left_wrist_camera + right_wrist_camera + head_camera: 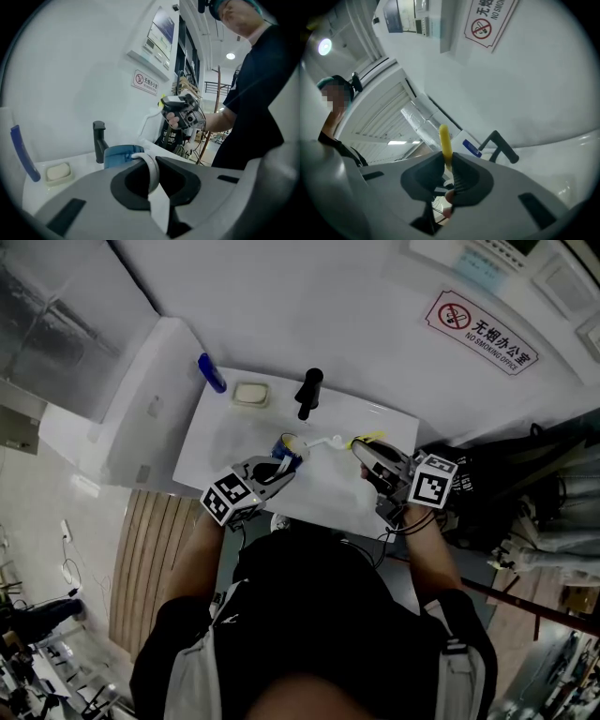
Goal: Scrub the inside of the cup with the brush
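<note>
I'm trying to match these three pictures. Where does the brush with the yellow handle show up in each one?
Head view: the brush is at centre, running from the cup to the right gripper that holds it.
Left gripper view: brush at upper middle, white stem bending down.
Right gripper view: only its yellow handle, clamped at centre.
Shared landmark: the no-smoking sign.

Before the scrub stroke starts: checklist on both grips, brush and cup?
1. Left gripper shut on the cup's white handle: ok.
2. Right gripper shut on the brush's yellow handle: ok.
3. Cup held over the sink: ok.
4. Brush head inside cup: cannot tell; head view shows it at the rim.
5. Faucet apart from brush and cup: ok.
</note>
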Motion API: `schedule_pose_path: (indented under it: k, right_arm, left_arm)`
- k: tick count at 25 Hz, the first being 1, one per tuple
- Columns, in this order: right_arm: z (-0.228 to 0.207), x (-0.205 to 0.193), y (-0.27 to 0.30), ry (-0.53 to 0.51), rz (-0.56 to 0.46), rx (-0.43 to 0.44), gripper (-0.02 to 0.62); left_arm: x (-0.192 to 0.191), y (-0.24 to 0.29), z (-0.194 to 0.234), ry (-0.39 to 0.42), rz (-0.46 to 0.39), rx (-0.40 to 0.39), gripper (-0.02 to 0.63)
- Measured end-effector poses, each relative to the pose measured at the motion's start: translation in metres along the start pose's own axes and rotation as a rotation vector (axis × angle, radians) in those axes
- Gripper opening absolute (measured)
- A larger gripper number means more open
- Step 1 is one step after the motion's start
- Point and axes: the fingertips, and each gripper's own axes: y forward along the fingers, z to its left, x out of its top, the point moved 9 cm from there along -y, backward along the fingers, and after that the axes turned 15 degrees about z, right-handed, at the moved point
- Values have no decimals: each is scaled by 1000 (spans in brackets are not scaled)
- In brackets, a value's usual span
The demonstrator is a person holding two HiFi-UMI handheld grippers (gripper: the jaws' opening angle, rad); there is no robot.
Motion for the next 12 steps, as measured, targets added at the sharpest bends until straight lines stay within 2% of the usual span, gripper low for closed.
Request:
schedule_pose_path:
  k: [5, 8, 12]
  right_arm:
    - [8, 18, 19, -7, -33, 107, 58]
    - [4, 30, 28, -21, -57, 87, 57]
    - [2, 53, 36, -36, -126, 96, 51]
  left_arm:
    - [2, 4, -9, 72, 50, 0, 40]
    - [4, 2, -16, 141, 74, -4, 40]
    - [13, -8, -30, 203, 9, -77, 40]
